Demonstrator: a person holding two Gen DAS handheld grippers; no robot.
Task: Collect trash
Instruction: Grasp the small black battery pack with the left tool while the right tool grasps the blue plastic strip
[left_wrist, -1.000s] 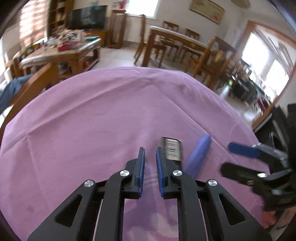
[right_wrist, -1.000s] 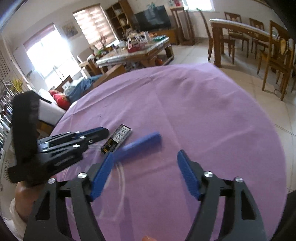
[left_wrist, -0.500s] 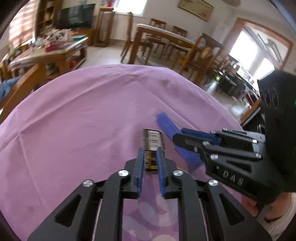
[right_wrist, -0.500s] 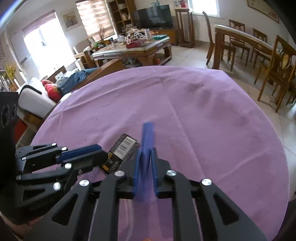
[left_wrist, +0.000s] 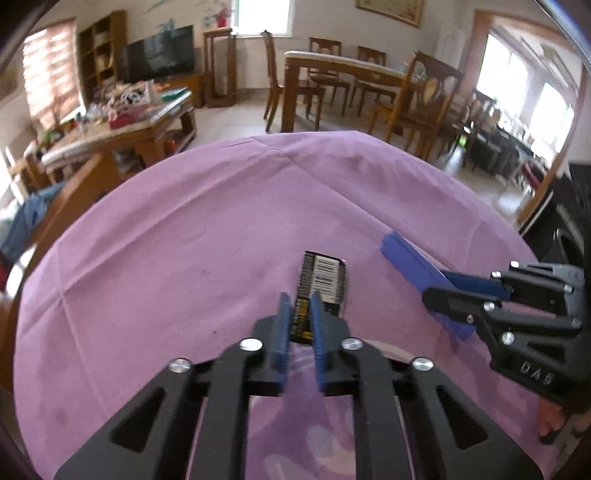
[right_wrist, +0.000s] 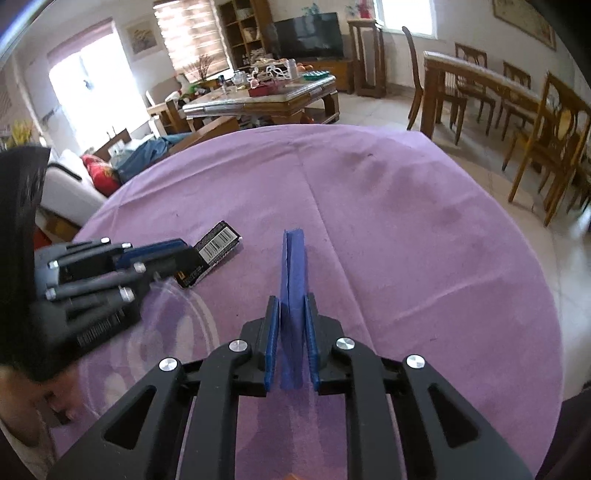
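A round table covered with a purple tablecloth (left_wrist: 192, 236) stands in a living and dining room.

Left gripper (left_wrist: 300, 325): jaws closed on the near end of a black wrapper (left_wrist: 325, 277) printed with a white barcode. The blue pads press on both sides of the wrapper's near edge, where yellow print shows. The rest of the wrapper extends forward from the fingertips over the cloth. Whether its far end rests on the cloth or is lifted clear cannot be determined.

Right gripper (right_wrist: 291, 332): jaws closed on a flat blue strip (right_wrist: 293, 266), which stands on edge between the pads and projects straight ahead beyond the fingertips. In the left wrist view the same strip runs diagonally from the right gripper's tips toward the table centre, just right of the wrapper. The two items are near each other but apart.

The two grippers are side by side at the near edge of the table, both angled downward. Part of a hand (right_wrist: 22, 402) is visible behind the left gripper in the right wrist view.

Beyond the table: a cluttered wooden coffee table (right_wrist: 258, 96), a dark television (right_wrist: 308, 35) against the far wall, and a wooden dining table (left_wrist: 343, 70) with chairs to the right. Bright windows are on both sides of the room.
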